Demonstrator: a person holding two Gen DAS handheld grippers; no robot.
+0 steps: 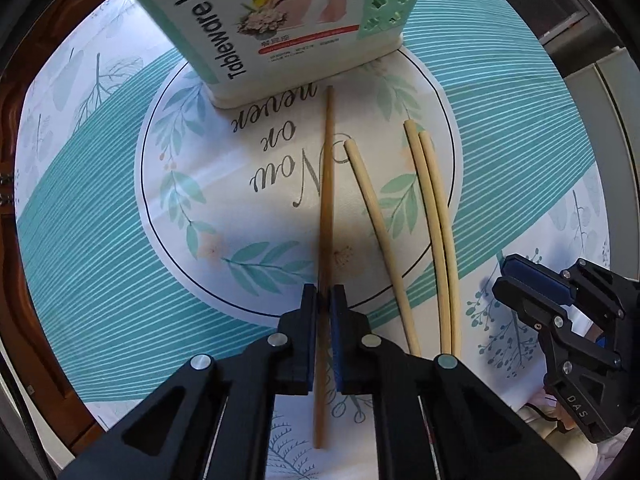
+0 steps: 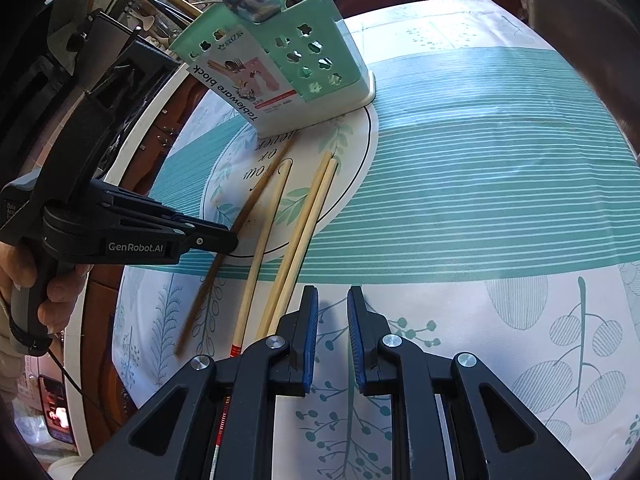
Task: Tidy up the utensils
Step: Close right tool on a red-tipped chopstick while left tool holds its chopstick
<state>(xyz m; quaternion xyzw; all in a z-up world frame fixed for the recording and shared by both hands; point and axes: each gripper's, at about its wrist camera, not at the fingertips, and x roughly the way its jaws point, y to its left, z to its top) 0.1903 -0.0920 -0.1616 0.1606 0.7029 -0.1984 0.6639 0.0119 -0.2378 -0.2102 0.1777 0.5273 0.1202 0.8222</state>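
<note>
A: What is seen at the left of the right wrist view?

B: The left gripper (image 2: 234, 240) is seen at the left edge, gripped by a hand (image 2: 24, 280). Its jaws are clamped on the darker chopstick (image 2: 224, 256), which lies slanted on the tablecloth (image 2: 480, 200).

A: And in the left wrist view?

B: The same clamp is shown at lower centre, where the left gripper (image 1: 324, 300) is closed on the darker chopstick (image 1: 326, 200). The stick's far tip is pointed at the utensil holder (image 1: 280, 20), which is placed at the top of the frame, left of centre.

A: What is found further right?

B: A single pale chopstick (image 1: 380, 232) is laid just right of the darker one, then a pair of pale chopsticks (image 1: 436, 232) side by side. At the lower right edge the right gripper (image 1: 520, 280) is seen.

A: How is that one set?

B: In its own view the right gripper (image 2: 332, 312) is held slightly apart at bottom centre, with nothing between the pads. The utensil holder (image 2: 304, 64) is seen at upper centre.
</note>
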